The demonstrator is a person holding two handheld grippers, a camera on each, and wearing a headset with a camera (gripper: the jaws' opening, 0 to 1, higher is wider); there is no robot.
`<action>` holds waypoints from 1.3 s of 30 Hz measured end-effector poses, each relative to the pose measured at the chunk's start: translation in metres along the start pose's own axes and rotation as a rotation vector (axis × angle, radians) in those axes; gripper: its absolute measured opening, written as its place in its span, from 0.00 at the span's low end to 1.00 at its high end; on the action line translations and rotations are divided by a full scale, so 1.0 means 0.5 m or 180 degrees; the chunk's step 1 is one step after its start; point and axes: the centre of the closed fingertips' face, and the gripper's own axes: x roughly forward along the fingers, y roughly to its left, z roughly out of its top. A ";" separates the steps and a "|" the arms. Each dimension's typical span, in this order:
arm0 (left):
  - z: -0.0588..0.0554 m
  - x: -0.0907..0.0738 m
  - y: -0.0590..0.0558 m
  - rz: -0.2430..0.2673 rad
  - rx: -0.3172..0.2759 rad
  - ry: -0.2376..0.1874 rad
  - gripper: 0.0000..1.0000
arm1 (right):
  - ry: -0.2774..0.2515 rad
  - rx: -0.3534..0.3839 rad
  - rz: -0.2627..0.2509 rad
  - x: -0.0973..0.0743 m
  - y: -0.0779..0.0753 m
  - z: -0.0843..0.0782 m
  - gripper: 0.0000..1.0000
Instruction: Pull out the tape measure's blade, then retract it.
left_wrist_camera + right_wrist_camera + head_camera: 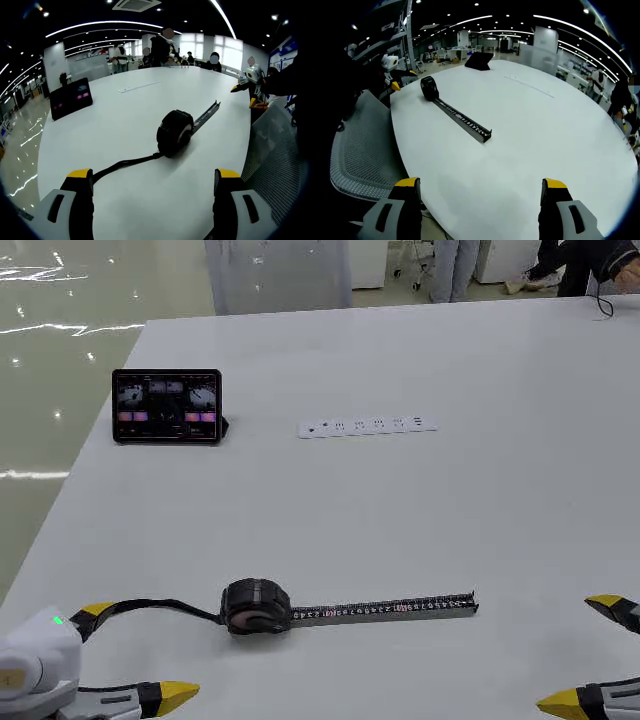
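Note:
A black tape measure lies near the table's front edge, its blade pulled out to the right and lying flat. A black wrist strap trails left from the case. My left gripper stands open at the front left, apart from the case, with the strap's end near its upper finger. From the left gripper view the case sits ahead between the open fingers. My right gripper is open at the front right, clear of the blade's hooked tip. The case lies farther off.
A tablet stands propped at the back left. A white power strip lies mid-table. The white table runs wide; its front edge is close to both grippers. People stand beyond the far edge. A grey mesh chair sits by the table's edge.

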 end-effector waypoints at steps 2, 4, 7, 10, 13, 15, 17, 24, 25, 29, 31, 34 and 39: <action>0.006 0.002 0.002 -0.0012 0.0003 -0.0019 0.99 | -0.0030 0.0033 -0.0018 -0.003 -0.002 0.002 0.99; 0.011 0.003 0.001 -0.0023 0.0012 -0.0013 0.99 | -0.0040 0.0014 -0.0048 -0.005 -0.004 0.003 0.99; 0.011 0.005 -0.001 -0.0032 0.0037 -0.0016 0.99 | -0.0037 0.0026 -0.0050 -0.007 -0.007 0.001 0.99; 0.008 0.007 -0.008 -0.0057 0.0032 0.0004 0.99 | -0.0059 0.0039 -0.0033 -0.007 -0.002 0.002 0.99; 0.005 0.007 -0.012 -0.0066 0.0040 0.0009 0.99 | -0.0038 0.0048 -0.0018 -0.005 0.001 -0.004 0.99; 0.000 0.006 -0.013 -0.0076 0.0034 0.0024 0.99 | -0.0021 0.0037 -0.0027 -0.005 0.002 -0.007 0.99; -0.004 0.005 -0.014 -0.0076 0.0030 0.0035 0.99 | -0.0018 0.0037 -0.0024 -0.006 0.004 -0.009 0.99; -0.008 -0.002 -0.004 -0.0014 0.0053 0.0052 0.99 | -0.0014 0.0041 -0.0040 -0.012 0.002 -0.014 0.99; -0.007 -0.002 -0.002 0.0009 0.0055 0.0055 0.99 | -0.0017 0.0042 -0.0046 -0.013 0.000 -0.012 0.99; 0.005 -0.001 -0.006 -0.0005 0.0004 0.0060 0.99 | -0.0039 -0.0021 -0.0073 -0.017 -0.007 0.002 0.99; 0.014 0.001 -0.011 -0.0017 0.0031 0.0060 0.99 | -0.0039 -0.0029 -0.0049 -0.016 -0.009 0.009 0.99; 0.028 0.005 -0.017 -0.0036 0.0054 0.0057 0.99 | 0.0014 -0.0088 0.0000 -0.013 -0.007 0.014 0.99; 0.041 0.021 -0.023 -0.0095 0.0016 0.0044 0.99 | 0.0115 -0.0194 -0.0008 -0.008 -0.017 0.023 0.99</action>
